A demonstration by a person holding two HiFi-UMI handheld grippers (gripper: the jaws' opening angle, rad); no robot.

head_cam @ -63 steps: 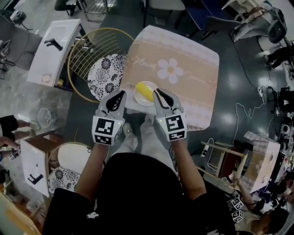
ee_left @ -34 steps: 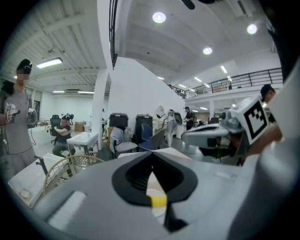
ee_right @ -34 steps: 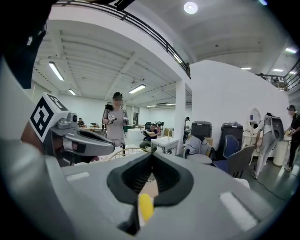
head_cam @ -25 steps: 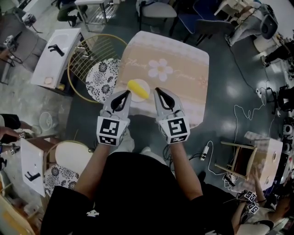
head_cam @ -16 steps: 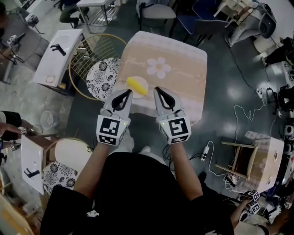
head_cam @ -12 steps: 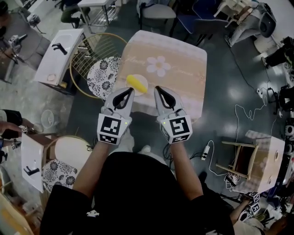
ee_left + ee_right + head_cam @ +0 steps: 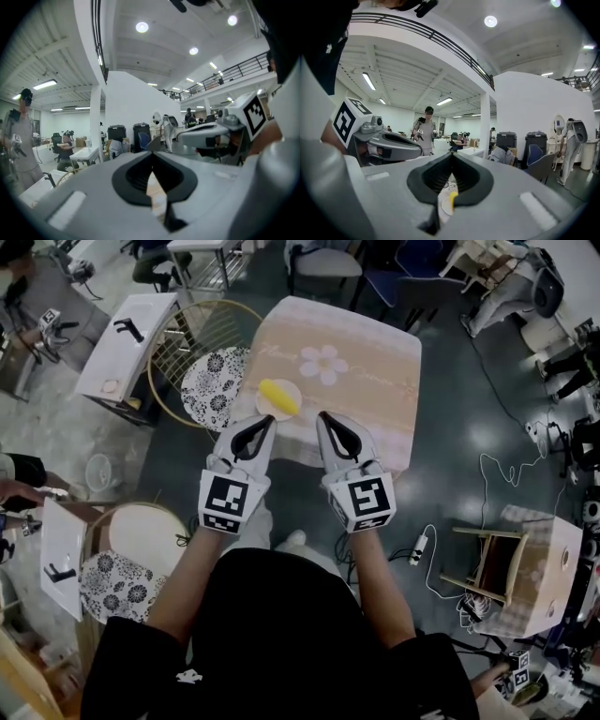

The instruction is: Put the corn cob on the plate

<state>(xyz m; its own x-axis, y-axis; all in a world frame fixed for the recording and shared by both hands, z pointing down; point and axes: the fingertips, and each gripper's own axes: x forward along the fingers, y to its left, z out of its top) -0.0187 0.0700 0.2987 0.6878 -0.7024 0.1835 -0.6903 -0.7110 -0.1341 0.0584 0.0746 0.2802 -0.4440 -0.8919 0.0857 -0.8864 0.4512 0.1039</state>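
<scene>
The corn cob (image 7: 278, 396) lies diagonally across the small pale plate (image 7: 266, 412), which stands near the front left edge of the cloth-covered table (image 7: 370, 404); judged from this position, the placement step is complete. Both tools are nearer the person than the plate and do not touch it. The left gripper (image 7: 256, 431) has its jaws pressed together with nothing between them; its own view shows the black pads meeting at the tip. The right gripper (image 7: 332, 430) is in the same condition, closed and empty, with the cob and plate visible beyond its jaws in the right gripper view. Hazards from here, as a judgement: the plate stands close to the table edge, so a sideways or forward sweep of either tool could strike its rim and push it off toward the round wire chair (image 7: 178, 334) and the patterned cushion (image 7: 212, 388) beside the table. The cob is rounded and spans most of the plate, so a knock to the plate or table could roll it off the rim onto the cloth. Keep both tools clear of the plate.
</scene>
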